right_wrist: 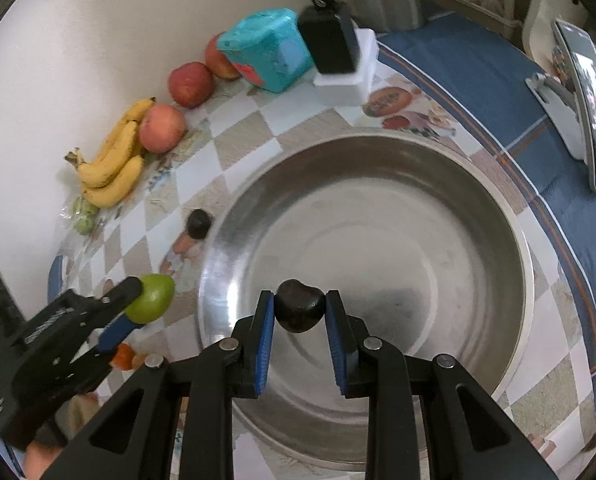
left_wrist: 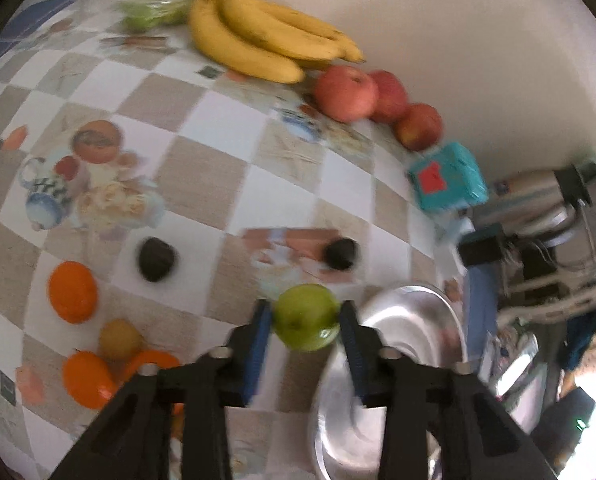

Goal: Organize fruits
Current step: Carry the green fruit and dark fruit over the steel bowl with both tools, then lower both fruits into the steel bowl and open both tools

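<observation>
Checkered table (left_wrist: 202, 184): your left gripper (left_wrist: 305, 316) pinches a green fruit (left_wrist: 306, 316) beside the steel bowl (right_wrist: 509, 240); oranges (left_wrist: 72, 292) show only there. Right fingers (right_wrist: 265, 316) clamp a dark fruit (right_wrist: 300, 306) over the bowl.

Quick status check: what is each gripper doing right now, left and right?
Left gripper: shut on the green apple.
Right gripper: shut on the dark fruit, above the steel bowl.

A beige-and-white chequered cloth (left_wrist: 202, 168) printed with fruit and teapots is seen over the surface, bordered in blue. Yellow bananas (left_wrist: 258, 36), red apples (left_wrist: 345, 94), orange fruits (left_wrist: 72, 292) and a teal box (left_wrist: 447, 178) are shown. A green fruit (left_wrist: 305, 316) and a near-black fruit (right_wrist: 299, 306) are set against a silver bowl (right_wrist: 509, 240)
</observation>
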The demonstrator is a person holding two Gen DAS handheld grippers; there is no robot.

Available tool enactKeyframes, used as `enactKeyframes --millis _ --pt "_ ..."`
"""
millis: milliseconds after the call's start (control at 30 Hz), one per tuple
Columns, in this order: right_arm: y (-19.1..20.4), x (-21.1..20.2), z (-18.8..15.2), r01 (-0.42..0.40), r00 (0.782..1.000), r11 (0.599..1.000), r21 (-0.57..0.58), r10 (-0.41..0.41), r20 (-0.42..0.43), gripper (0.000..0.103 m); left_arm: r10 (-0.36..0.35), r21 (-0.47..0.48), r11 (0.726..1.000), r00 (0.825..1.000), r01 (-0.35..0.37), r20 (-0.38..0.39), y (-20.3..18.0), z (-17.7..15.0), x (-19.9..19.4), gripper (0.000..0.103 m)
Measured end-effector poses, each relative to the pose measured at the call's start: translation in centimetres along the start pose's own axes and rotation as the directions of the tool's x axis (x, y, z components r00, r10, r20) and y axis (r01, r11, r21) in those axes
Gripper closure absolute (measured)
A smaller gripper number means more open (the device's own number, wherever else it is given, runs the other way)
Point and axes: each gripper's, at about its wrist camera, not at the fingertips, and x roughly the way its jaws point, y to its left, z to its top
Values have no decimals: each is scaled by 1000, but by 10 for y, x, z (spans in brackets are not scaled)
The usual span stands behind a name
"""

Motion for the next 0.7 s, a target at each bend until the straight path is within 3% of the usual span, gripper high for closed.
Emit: enactKeyframes --millis 167,367,567,700 --pt "-11 5 0 22 1000 999 33 -21 -10 76 -12 123 992 998 19 -57 -30 -12 5 76" --pt "-13 3 0 26 1000 999 35 -25 -4 76 8 140 990 999 0 -51 -31 -15 4 76" --pt "-11 5 0 22 1000 999 30 -22 -11 76 125 113 987 990 -118 -60 -3 -3 7 72" --pt "-9 4 0 22 1000 999 30 -22 -6 76 236 145 963 970 -226 -58 5 -5 10 52"
